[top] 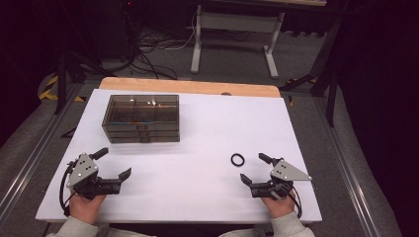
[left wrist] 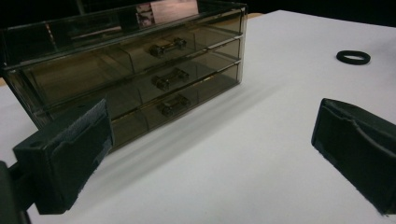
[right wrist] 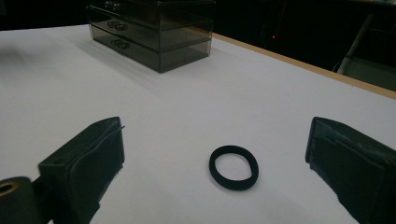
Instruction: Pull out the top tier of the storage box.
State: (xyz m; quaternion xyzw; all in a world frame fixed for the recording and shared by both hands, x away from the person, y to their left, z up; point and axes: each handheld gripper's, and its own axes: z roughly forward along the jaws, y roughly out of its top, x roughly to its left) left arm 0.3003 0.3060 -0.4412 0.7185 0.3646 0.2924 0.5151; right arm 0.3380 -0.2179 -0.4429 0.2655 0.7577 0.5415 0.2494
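right tool (right wrist: 215, 154) wide, black ring (right wrist: 233, 167) between its jaws: lower square before closing; left tool (left wrist: 210, 154) wide, empty.

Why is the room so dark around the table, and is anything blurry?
High view: light falls on the white table, floor beyond dim. Left gripper view: near jaws soft, drawer box sharper, glare on its top. Right gripper view: black ring crisp, background murky.

Hair tie (right wrist: 233, 167) btwn parted jaws — untouched.
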